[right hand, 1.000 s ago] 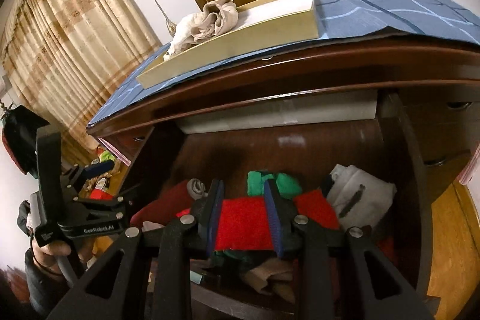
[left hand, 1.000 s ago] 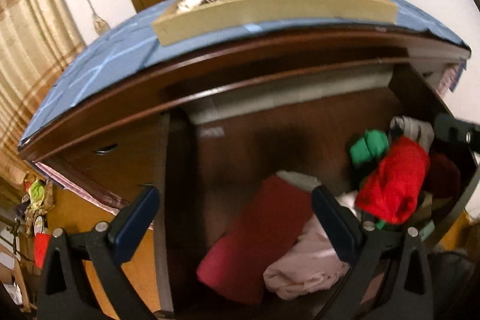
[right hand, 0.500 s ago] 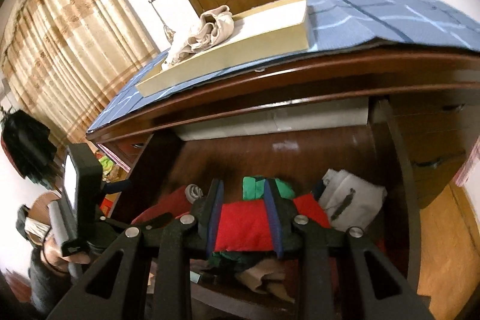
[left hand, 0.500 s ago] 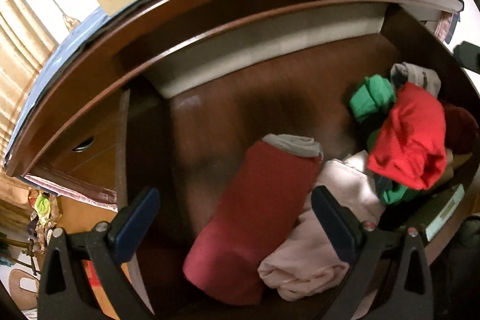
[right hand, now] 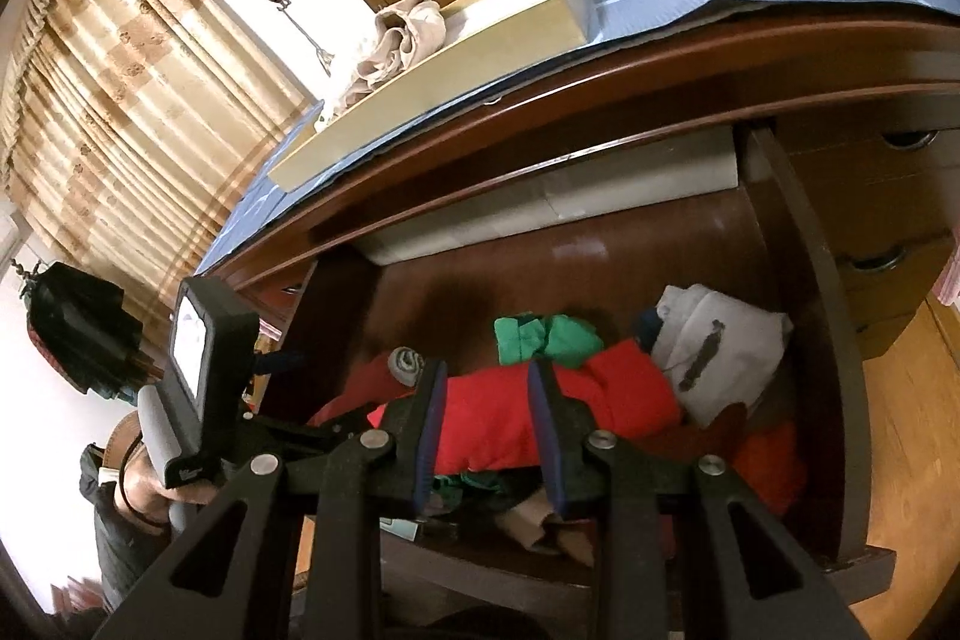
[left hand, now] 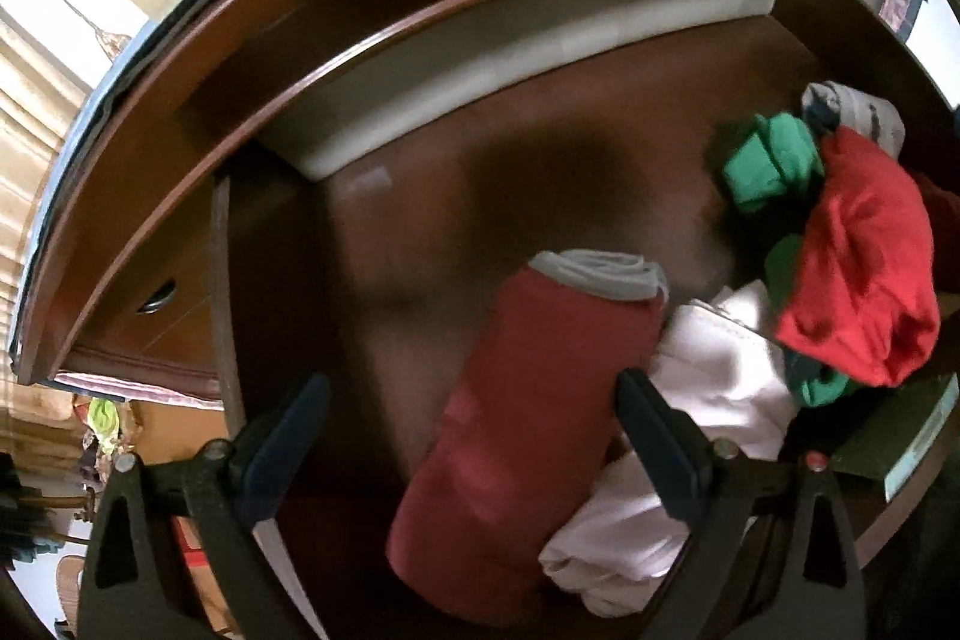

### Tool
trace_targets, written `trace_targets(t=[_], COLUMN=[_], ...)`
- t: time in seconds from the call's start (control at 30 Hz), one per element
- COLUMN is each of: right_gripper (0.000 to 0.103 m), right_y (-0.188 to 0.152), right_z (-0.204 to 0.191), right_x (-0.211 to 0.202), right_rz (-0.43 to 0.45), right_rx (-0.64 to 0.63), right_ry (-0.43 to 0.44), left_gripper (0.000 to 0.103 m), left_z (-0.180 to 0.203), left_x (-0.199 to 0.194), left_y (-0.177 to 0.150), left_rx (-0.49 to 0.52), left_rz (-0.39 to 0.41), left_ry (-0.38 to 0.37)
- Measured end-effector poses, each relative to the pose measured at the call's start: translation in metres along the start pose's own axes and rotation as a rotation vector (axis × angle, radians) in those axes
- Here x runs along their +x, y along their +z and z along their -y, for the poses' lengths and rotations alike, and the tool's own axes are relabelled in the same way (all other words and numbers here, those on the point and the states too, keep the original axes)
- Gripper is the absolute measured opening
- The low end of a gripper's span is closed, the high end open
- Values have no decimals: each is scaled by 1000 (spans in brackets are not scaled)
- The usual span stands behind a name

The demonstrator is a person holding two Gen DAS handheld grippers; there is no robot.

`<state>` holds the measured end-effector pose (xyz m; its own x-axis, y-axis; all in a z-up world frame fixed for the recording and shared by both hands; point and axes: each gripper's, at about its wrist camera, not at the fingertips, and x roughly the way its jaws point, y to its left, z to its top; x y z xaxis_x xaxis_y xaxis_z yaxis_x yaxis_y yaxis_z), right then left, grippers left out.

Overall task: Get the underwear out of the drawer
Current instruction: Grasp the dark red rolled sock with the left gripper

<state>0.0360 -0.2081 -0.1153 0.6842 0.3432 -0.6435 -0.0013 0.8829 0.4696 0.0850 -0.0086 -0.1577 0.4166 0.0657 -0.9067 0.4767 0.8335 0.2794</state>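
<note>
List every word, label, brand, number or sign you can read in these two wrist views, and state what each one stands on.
No text can be read for certain in either view.
White logo on the black handheld gripper body: too small and blurred to read.
Dark elongated mark on the folded white cloth: a print, no legible letters.
Pale edge strip of the dark green box in the brown wooden drawer: too blurred to read.

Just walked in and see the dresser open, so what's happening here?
A person is emptying the open wooden drawer with two handheld grippers. The right gripper is clamped on a bright red folded garment. The left gripper hangs over a dark red rolled garment, jaws wide and just starting to close, not yet pressing it.
</note>
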Motion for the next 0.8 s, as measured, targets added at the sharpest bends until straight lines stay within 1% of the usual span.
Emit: trace_targets(t=[0.1, 0.2, 0.3, 0.4, 0.47, 0.53, 0.63, 0.67, 0.7, 0.73, 0.8], right_gripper=[31, 31, 31, 31, 31, 31, 31, 31, 31, 31, 31], right_y=[0, 0, 0, 0, 0, 1, 2, 1, 2, 1, 1], right_z=[2, 3, 3, 3, 4, 5, 6, 7, 7, 7, 8], right_x=[0, 0, 0, -1, -2, -3, -3, -2, -2, -2, -1], right_rz=[2, 0, -1, 1, 5, 8, 9, 9, 8, 6, 4], right_rx=[9, 13, 13, 15, 16, 19, 26, 28, 29, 31, 33], right_ry=[0, 0, -1, -2, -7, -9, -11, -11, -11, -11, -10], left_gripper=[97, 97, 97, 98, 98, 93, 88, 81, 79, 77, 66], left_z=[-1, 1, 1, -1, -2, -2, -3, -4, -5, -6, -7], left_x=[5, 10, 17, 26, 35, 40, 41, 43, 43, 42, 40], left_y=[4, 6, 9, 14, 17, 17, 16, 16, 15, 16, 15], left_rx=[16, 44, 72, 96, 92, 98, 93, 86, 74, 69, 56], left_rz=[-27, -58, -92, -127, -158, -184, -186, -188, -184, -179, -160], left_ry=[-10, -43, -49, -33, -20, -35, -52, -64, -67, -59, -36])
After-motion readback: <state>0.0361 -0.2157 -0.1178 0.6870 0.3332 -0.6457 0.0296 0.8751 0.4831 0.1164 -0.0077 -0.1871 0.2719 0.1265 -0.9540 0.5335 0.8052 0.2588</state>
